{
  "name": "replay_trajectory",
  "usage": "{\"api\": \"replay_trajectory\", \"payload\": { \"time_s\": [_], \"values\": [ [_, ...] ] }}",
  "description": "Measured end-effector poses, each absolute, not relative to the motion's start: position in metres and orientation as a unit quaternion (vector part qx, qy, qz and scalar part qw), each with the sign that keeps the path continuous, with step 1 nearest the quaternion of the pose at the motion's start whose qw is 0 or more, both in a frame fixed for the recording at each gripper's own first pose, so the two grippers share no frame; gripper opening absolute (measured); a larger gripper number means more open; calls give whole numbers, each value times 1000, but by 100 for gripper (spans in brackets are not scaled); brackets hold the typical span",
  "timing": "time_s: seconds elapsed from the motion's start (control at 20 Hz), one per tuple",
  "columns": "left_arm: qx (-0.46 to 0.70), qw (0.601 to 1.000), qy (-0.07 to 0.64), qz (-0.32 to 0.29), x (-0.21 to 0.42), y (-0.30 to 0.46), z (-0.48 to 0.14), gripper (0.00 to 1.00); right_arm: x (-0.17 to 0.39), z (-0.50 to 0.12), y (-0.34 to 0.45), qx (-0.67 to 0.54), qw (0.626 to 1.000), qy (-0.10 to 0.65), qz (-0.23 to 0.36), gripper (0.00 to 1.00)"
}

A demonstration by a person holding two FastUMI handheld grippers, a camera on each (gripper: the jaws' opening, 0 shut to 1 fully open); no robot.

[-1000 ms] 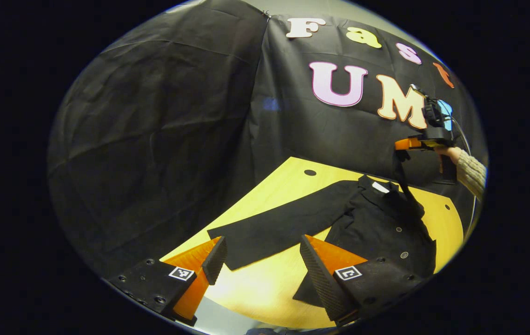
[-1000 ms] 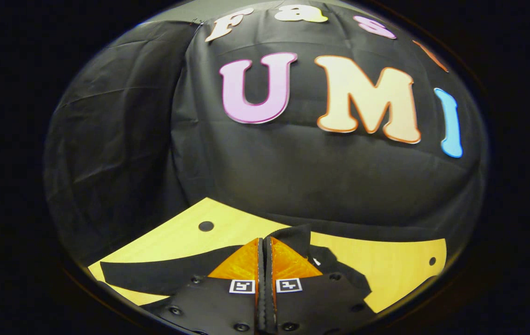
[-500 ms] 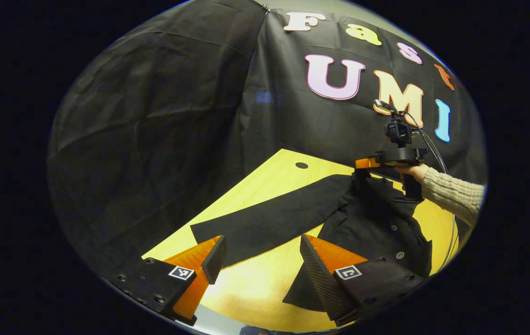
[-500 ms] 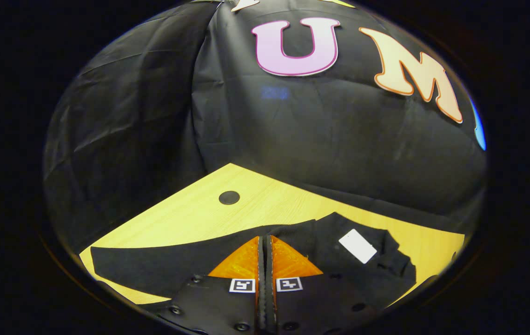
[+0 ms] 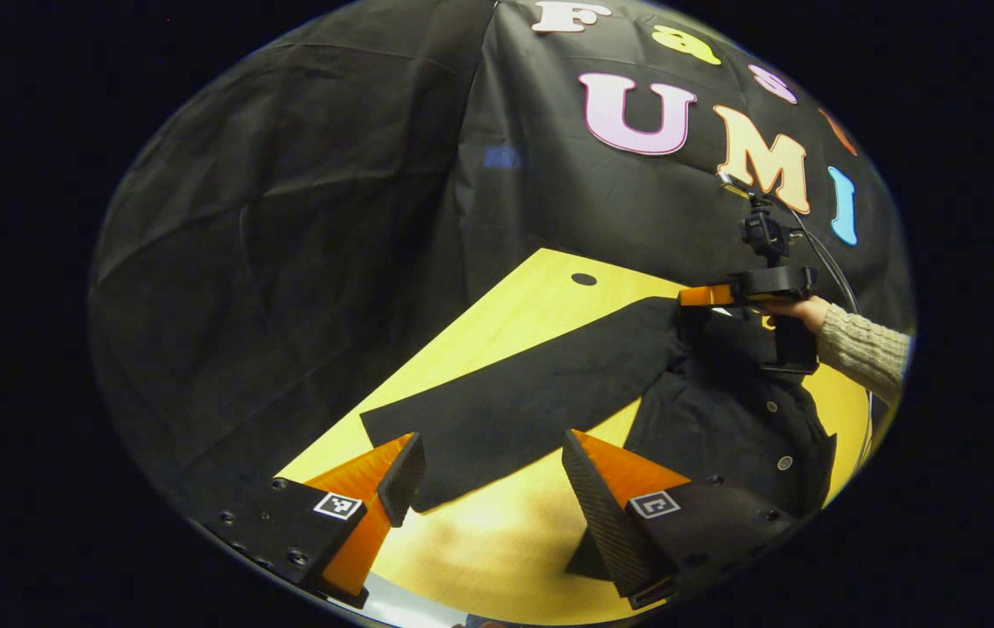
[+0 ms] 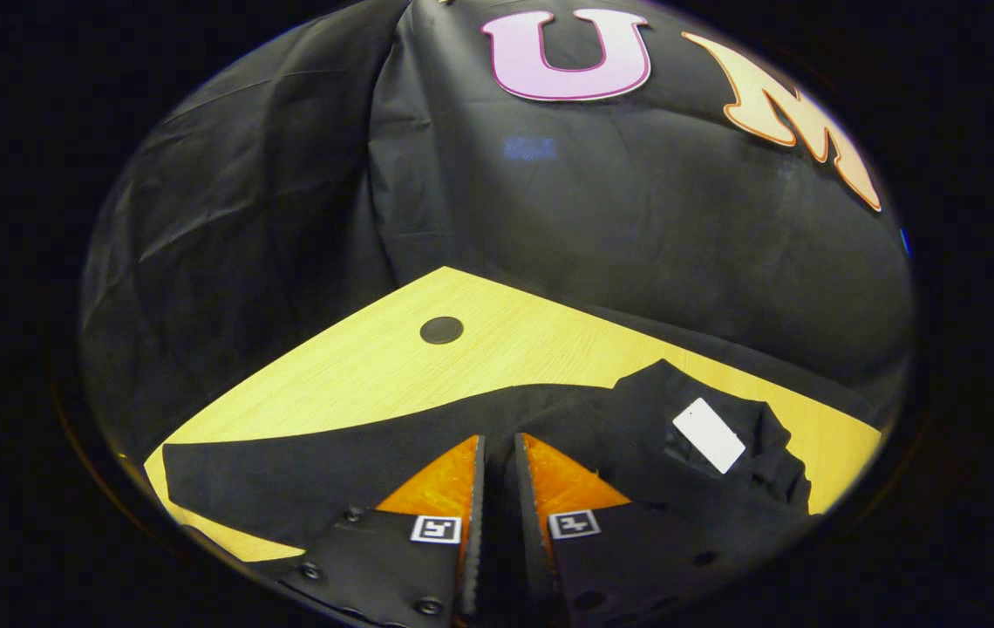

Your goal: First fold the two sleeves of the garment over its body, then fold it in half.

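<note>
right gripper has just parted slightly, letting the right sleeve drop on the garment body near the collar | left gripper open above the outstretched left sleeve (next, likely) | garment on bench

garment: black, with small pale buttons
neck label: plain white
desk: yellow wood grain, with a round black hole
sleeve of the person: beige cable knit
booth wall: black cloth
</note>
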State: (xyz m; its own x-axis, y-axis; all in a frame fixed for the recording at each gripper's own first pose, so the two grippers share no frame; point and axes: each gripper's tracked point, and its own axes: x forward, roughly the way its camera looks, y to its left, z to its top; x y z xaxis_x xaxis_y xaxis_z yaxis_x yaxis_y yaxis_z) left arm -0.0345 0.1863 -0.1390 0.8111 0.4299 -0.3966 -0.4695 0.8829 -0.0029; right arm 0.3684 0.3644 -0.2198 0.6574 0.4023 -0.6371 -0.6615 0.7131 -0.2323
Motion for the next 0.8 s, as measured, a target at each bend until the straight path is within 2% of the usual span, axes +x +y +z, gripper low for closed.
{"api": "replay_trajectory", "payload": {
  "time_s": [0.05,0.35,0.6,0.8],
  "values": [
    [-49,950,196,239,-35,190,-139,95,365,-219,367,-231,880,278,307,31],
    [-45,948,204,241,-41,204,-152,95,352,-199,381,-230,886,242,322,100],
    [-36,943,223,244,-49,218,-171,95,319,-155,371,-223,896,198,330,100],
    [-27,943,236,234,-52,231,-181,95,284,-115,332,-227,907,158,318,99]
  ]
}}
